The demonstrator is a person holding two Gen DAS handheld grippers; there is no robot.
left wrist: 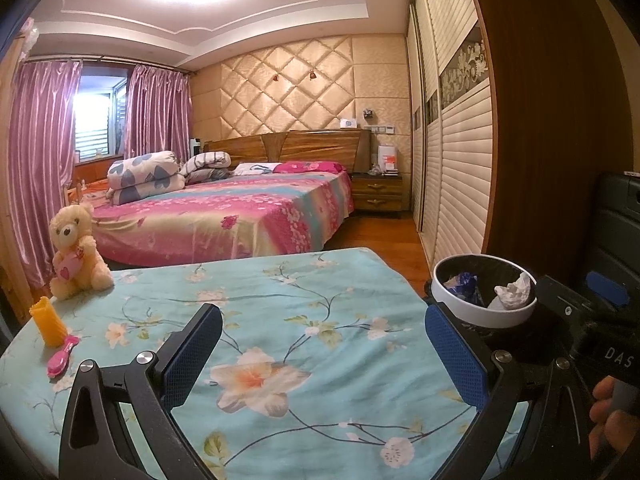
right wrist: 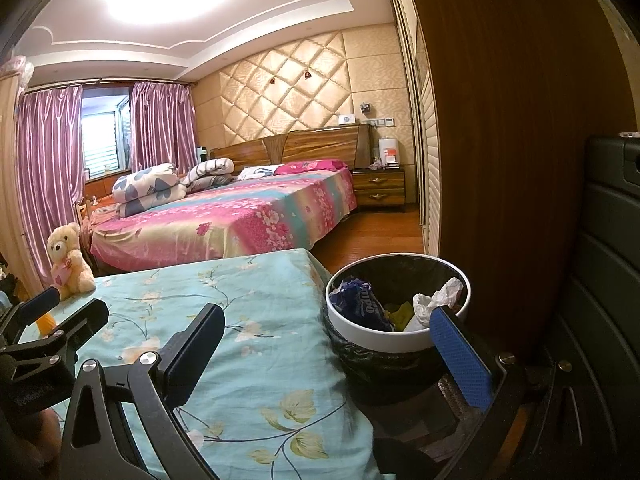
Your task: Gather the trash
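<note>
A white-rimmed trash bin (right wrist: pixel 376 340) with a black liner stands off the table's right edge. It holds a blue wrapper (right wrist: pixel 360 300), crumpled white tissue (right wrist: pixel 436 300) and a yellow-green scrap. The bin also shows in the left wrist view (left wrist: pixel 480 312). My right gripper (right wrist: pixel 324 340) is open and empty, its right finger just in front of the bin's rim. My left gripper (left wrist: pixel 320 344) is open and empty above the floral tablecloth (left wrist: pixel 300 320). The left gripper also shows at the left edge of the right wrist view (right wrist: pixel 60 312).
A teddy bear (left wrist: pixel 76 256), an orange cup-like toy (left wrist: pixel 48 322) and a pink toy brush (left wrist: pixel 62 358) lie at the table's left. A bed (left wrist: pixel 224 216) stands beyond. A wardrobe (left wrist: pixel 540 120) and a dark case (right wrist: pixel 612 260) are on the right.
</note>
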